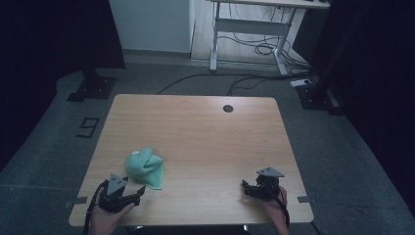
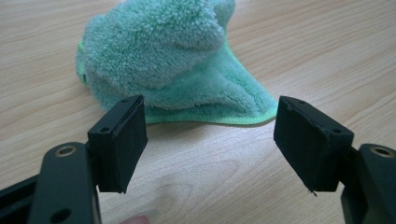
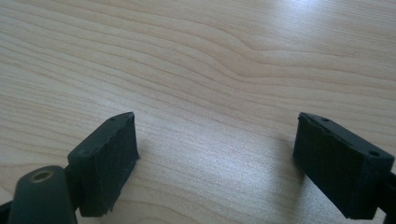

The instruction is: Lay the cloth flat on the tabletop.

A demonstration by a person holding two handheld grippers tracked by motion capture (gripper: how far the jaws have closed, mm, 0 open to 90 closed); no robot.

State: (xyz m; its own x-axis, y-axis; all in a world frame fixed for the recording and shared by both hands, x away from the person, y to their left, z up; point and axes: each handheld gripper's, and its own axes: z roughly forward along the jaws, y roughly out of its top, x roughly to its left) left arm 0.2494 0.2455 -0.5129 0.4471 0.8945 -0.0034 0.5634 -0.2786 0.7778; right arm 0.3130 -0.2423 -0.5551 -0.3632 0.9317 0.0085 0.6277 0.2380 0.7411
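Approach to the crumpled green microfiber cloth (image 2: 173, 60) on the counter (image 1: 205, 137) seems the step in hand: left claw (image 2: 210, 140) gapes wide just before its near edge, right claw (image 3: 215, 163) wide and empty well apart, so next it must advance and pinch that hem.

text: "9" | on: floor (image 1: 58, 132) left of table (image 1: 195, 127)

Both grippers are black. The left gripper (image 1: 139, 192) and right gripper (image 1: 246, 188) each carry a grey three-cornered plate on top and trail a black cable. Their jaws end in thick, rectangular, matte pads (image 2: 119, 140) with small screw holes; brass-ringed holes mark the arms behind.
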